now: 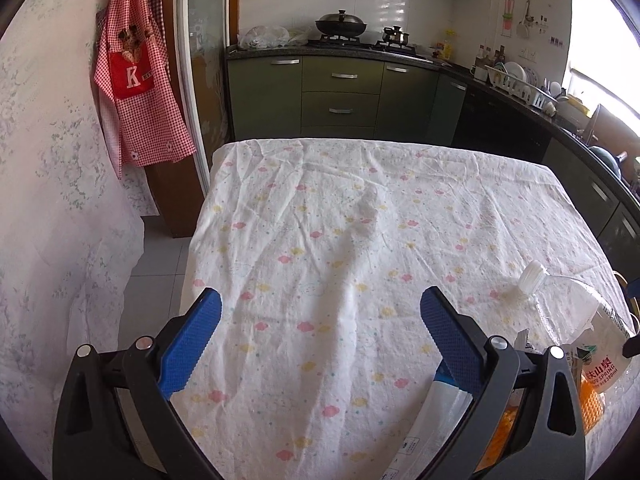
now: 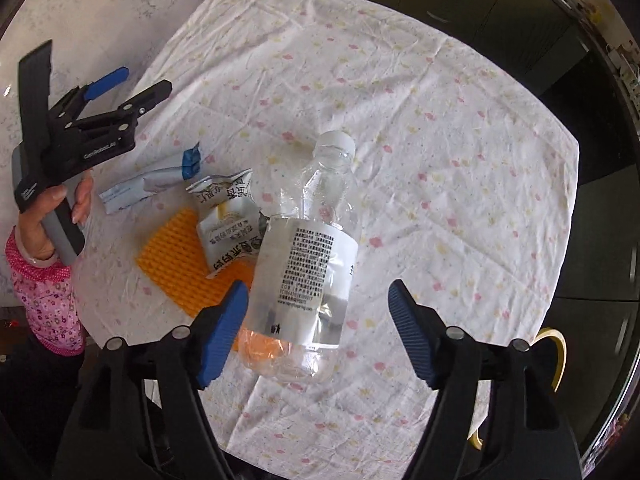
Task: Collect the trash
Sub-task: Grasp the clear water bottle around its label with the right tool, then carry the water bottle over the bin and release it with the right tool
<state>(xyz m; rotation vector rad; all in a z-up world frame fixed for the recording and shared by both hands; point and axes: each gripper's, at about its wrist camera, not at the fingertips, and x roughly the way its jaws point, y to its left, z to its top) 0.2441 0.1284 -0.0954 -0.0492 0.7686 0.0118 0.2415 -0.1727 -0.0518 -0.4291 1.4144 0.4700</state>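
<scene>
A clear plastic bottle (image 2: 308, 256) with a white cap lies on the table between the open fingers of my right gripper (image 2: 318, 334), which hovers above it without touching. Left of the bottle lie a silver snack wrapper (image 2: 226, 220), a white and blue wrapper (image 2: 148, 188) and an orange mesh piece (image 2: 180, 268). My left gripper (image 1: 320, 336) is open and empty over the cloth; it shows in the right wrist view (image 2: 132, 88) to the left of the trash. In the left wrist view the bottle (image 1: 576, 312) is at the right edge.
The table wears a white cloth with pink and yellow clouds (image 1: 340, 220). Green kitchen cabinets (image 1: 340, 92) stand beyond it, a red checked apron (image 1: 136, 80) hangs at the left. A yellow rim (image 2: 556, 356) shows past the table's right edge.
</scene>
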